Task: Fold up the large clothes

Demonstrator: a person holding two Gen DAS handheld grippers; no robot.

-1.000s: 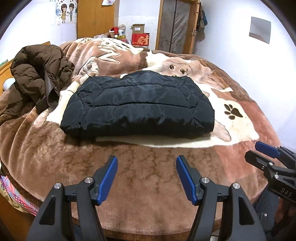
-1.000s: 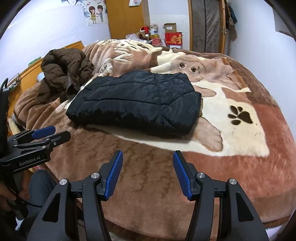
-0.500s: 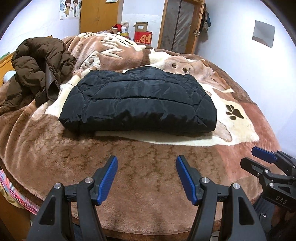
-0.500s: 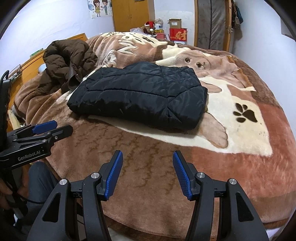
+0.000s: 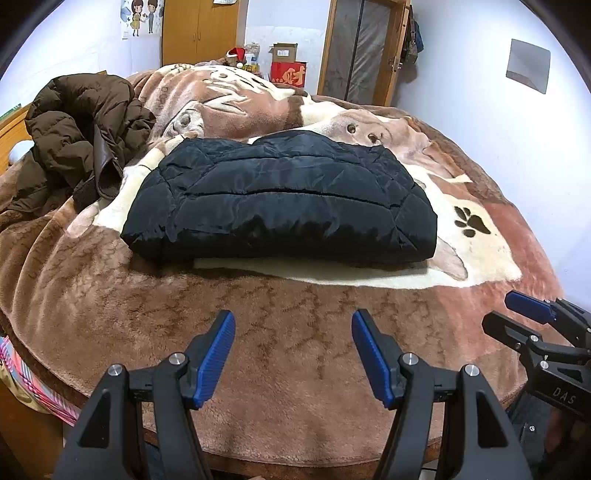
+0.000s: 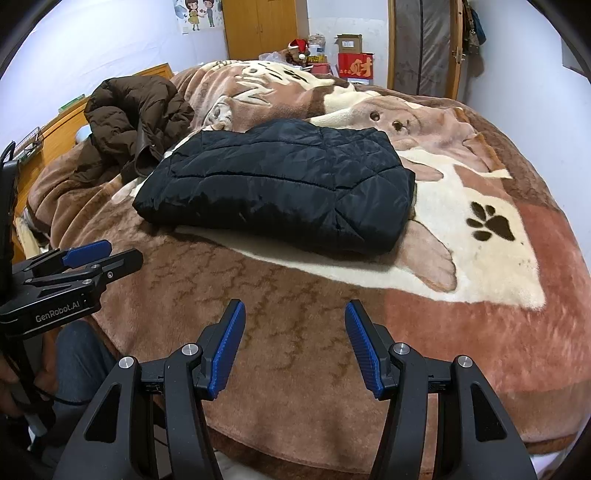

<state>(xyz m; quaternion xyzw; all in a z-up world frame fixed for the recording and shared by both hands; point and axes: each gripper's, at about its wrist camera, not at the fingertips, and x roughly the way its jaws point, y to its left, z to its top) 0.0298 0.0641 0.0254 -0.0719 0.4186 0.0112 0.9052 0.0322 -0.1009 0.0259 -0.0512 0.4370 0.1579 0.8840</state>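
Note:
A black quilted jacket (image 5: 284,199) (image 6: 280,188) lies folded into a flat rectangle in the middle of the bed. My left gripper (image 5: 293,325) hovers over the brown blanket near the bed's front edge, well short of the jacket, open with nothing between its blue pads. My right gripper (image 6: 295,314) stands open the same way, also empty, over the front of the blanket. Each gripper shows from the side in the other's view: the right one (image 5: 517,314) at the right edge, the left one (image 6: 107,254) at the left edge.
A crumpled brown down coat (image 5: 81,133) (image 6: 133,118) is heaped at the back left of the bed. The plush dog-print blanket (image 5: 295,369) covers the bed. Behind it stand a wooden wardrobe (image 5: 199,33), boxes (image 5: 288,70) and a door (image 5: 358,48). A person's leg (image 6: 77,354) is at lower left.
Both views have tilted slightly, so the jacket sits a little lower in the pictures. Both grippers stay open and empty, and the jacket has not moved.

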